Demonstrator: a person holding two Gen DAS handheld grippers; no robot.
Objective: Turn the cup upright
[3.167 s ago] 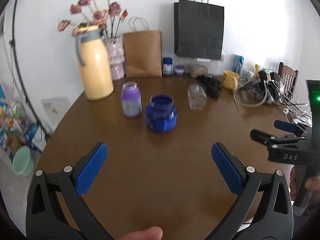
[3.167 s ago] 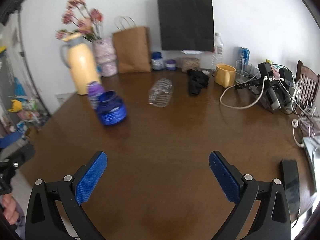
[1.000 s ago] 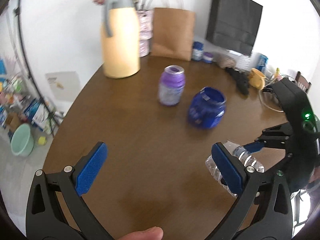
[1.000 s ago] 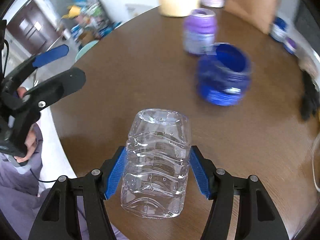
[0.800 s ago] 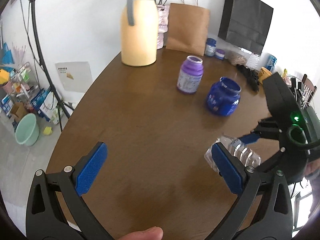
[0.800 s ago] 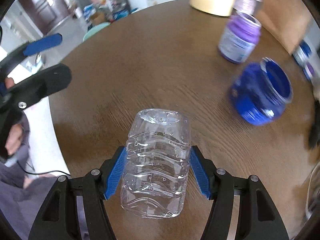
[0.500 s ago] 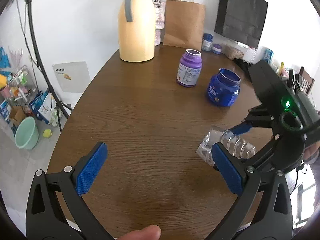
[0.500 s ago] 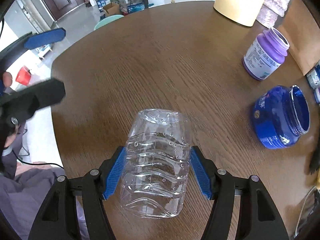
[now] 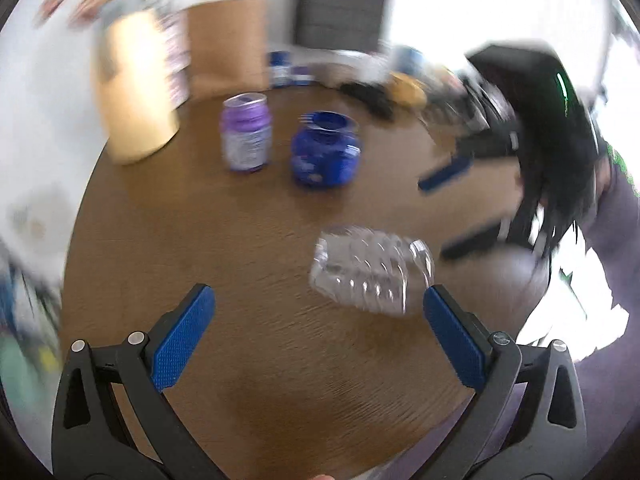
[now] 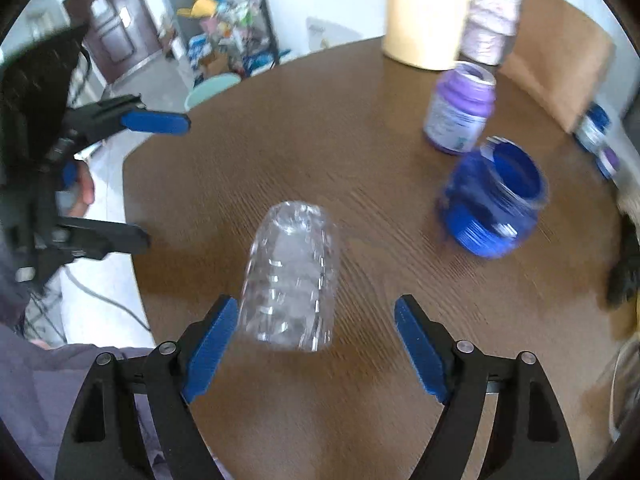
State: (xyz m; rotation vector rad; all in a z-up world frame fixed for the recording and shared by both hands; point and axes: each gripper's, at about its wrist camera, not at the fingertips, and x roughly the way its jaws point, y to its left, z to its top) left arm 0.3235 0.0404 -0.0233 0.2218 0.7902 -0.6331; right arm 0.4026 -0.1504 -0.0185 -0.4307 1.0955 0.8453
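Clear cup [image 10: 290, 276], two jars [image 10: 494, 208]

I see the clear, ribbed plastic cup [image 10: 290, 276] lying on its side on the brown wooden worktop [image 10: 320, 152]. Its walls are transparent with wavy horizontal ridges, and the wood grain shows through them. In the right wrist view its closed base points toward twelve o'clock and the open mouth faces six o'clock, low in the centre of the picture. In the left wrist view the same cup [image 9: 370, 274] sits at about four o'clock from centre, base toward nine o'clock, mouth toward three o'clock. Motion blur softens its outline in both views.
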